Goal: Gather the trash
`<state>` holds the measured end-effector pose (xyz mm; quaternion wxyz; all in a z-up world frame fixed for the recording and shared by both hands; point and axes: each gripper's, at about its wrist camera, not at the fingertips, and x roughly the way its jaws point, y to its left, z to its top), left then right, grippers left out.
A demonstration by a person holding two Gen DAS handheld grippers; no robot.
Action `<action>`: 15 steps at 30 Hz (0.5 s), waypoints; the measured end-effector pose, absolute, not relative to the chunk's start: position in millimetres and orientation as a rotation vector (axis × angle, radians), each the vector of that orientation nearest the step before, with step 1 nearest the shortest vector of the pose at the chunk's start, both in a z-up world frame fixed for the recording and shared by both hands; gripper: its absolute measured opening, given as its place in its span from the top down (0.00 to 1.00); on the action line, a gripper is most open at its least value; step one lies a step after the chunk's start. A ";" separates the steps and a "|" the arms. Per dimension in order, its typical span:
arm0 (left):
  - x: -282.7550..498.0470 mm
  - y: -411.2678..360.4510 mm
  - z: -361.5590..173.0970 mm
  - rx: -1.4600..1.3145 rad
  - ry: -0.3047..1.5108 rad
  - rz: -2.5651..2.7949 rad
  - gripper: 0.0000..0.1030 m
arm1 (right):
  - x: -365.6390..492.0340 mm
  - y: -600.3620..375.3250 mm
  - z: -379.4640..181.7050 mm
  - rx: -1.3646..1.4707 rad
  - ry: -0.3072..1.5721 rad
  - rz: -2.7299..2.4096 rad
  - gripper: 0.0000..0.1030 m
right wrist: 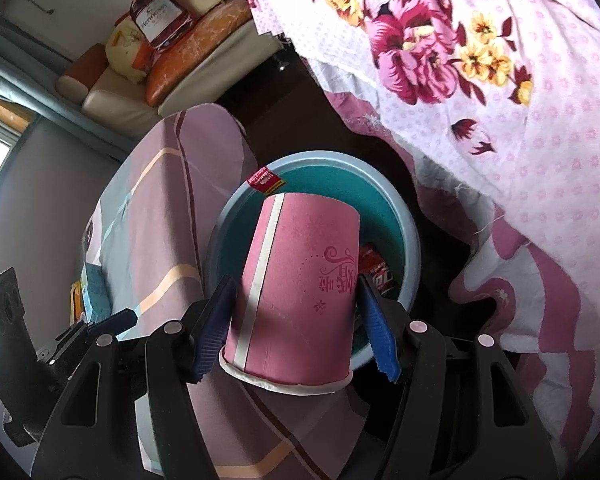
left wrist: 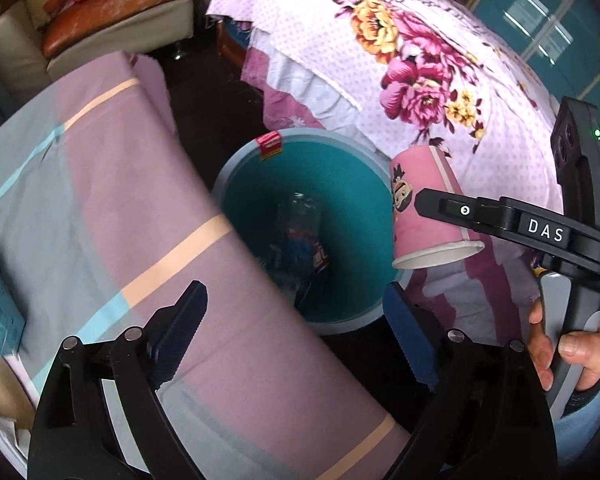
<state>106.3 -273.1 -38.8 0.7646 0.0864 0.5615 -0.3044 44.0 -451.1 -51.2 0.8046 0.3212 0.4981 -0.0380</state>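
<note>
Only the left wrist view shows a clear plastic bottle lying at the bottom of the teal bin, ahead of and between the left gripper's wide-open, empty jaws; its label is too blurred to read. That view also shows a bare hand wrapped around the right gripper's handle at the far right, the tool marked "DAS".

The right wrist view shows the right gripper angled downward, its blue pads clamped on both sides of a pink paper cup. The cup is held upside down, rim nearest the camera, directly over the bin. A red tag with small unreadable print hangs on the bin's far rim. On the sofa beyond sits a bag printed "Hennessy".
</note>
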 end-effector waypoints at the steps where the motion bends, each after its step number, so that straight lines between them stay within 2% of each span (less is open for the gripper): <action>1: 106.6 -268.4 -38.9 0.178 1.224 -0.656 0.13 | 44.6 -449.3 -51.1 0.685 1.069 -0.079 0.42; 15: 103.1 -202.2 -36.4 0.083 1.237 -0.585 0.10 | 57.0 -415.7 -46.9 0.626 1.113 -0.051 0.42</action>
